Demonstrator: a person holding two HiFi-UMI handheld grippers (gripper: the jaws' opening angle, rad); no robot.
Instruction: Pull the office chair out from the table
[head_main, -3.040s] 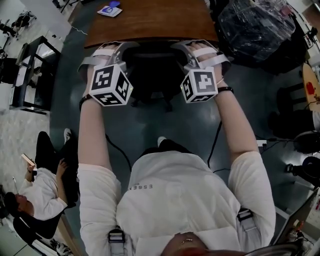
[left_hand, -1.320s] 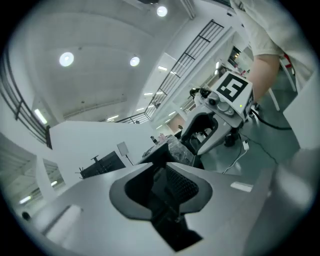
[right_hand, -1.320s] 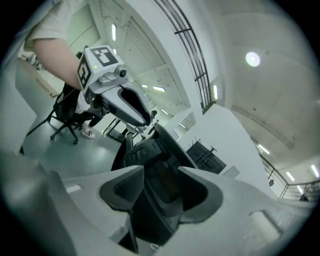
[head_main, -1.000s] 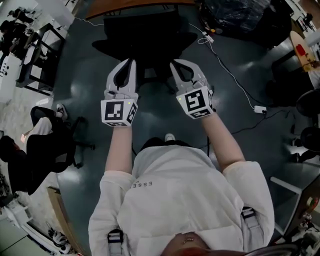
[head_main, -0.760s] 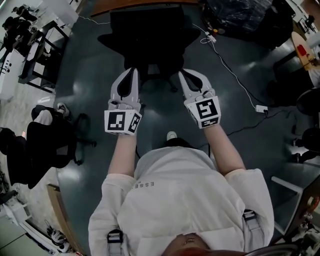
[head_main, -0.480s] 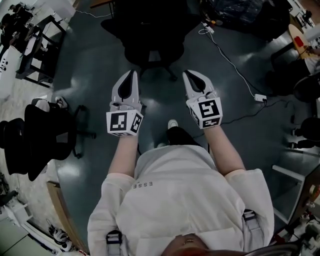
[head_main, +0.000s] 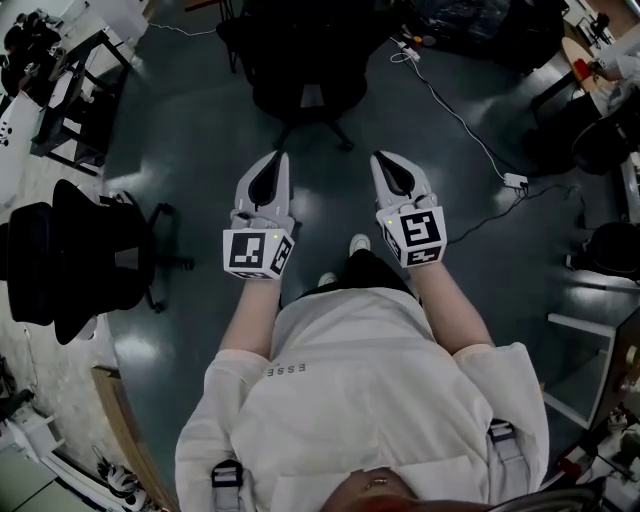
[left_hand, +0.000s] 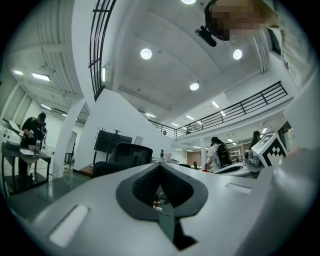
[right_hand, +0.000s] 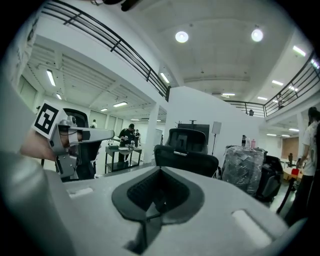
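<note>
Chair standing free at 12 o'clock.
Left gripper and right gripper both sitting closed, empty, short of it.

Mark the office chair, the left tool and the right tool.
office chair (head_main: 300, 65): head view, on the dark middle of the chair.
left tool (head_main: 277, 160): head view, at its closed fingertips.
right tool (head_main: 385, 158): head view, at its closed fingertips.

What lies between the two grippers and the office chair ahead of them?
Only bare grey floor, as the head view shows. The left gripper and right gripper, both shut and empty, hang short of the office chair.
</note>
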